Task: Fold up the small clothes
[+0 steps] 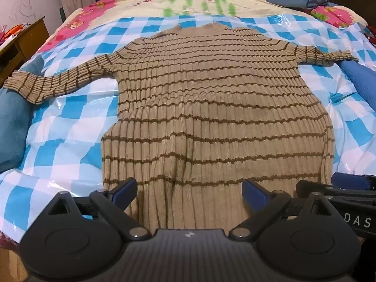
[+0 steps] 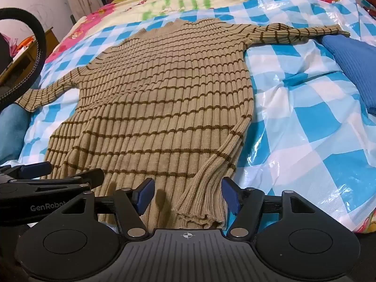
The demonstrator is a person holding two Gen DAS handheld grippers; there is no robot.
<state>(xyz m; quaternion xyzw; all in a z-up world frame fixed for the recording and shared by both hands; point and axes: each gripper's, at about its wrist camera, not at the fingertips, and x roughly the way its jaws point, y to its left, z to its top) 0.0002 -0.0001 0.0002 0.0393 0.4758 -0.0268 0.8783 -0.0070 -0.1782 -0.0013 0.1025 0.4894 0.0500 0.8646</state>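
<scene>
With both grippers, left [image 1: 189, 188] and right [image 2: 188, 193], spread wide and empty over the near hem, pinch the striped ribbed sweater's [image 1: 211, 108] corners evenly.

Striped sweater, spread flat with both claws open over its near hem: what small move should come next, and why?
Probably lower both claws and close them on the near hem. The striped sweater lies flat on the checkered sheet, sleeves out, nothing folded yet. The left claw and the right claw stand open above the hem, holding nothing, so a grip seems to come first.
</scene>
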